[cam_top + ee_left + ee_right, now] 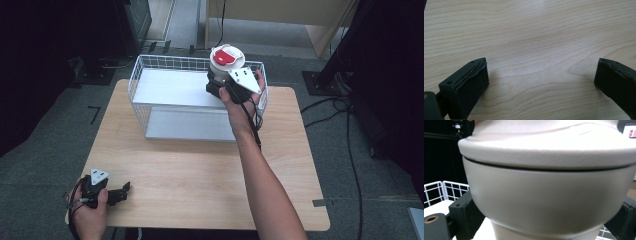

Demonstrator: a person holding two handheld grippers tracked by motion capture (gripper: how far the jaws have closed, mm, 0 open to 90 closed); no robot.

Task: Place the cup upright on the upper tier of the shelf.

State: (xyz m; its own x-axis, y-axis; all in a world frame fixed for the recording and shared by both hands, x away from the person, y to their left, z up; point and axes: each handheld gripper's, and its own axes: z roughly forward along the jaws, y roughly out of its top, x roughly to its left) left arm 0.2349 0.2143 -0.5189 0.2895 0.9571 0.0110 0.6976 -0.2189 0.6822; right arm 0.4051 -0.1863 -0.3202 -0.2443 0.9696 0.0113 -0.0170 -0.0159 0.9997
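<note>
A white round container [226,59] with a red patch on its lid hangs over the right end of the white wire basket [150,62]. My right gripper [218,75] is shut on it; in the right gripper view the container's white body [549,195] sits between both black jaws. My left gripper [121,192] rests at the table's front left corner, held by a hand. In the left gripper view its jaws stand wide apart over bare wood, and the left gripper [540,75] is open with nothing between them.
The light wooden table [200,170] carries the basket at its far side, with a white shelf and a grey floor plate inside. Dark stands and cables lie on the grey floor around the table. A wooden cabinet stands behind.
</note>
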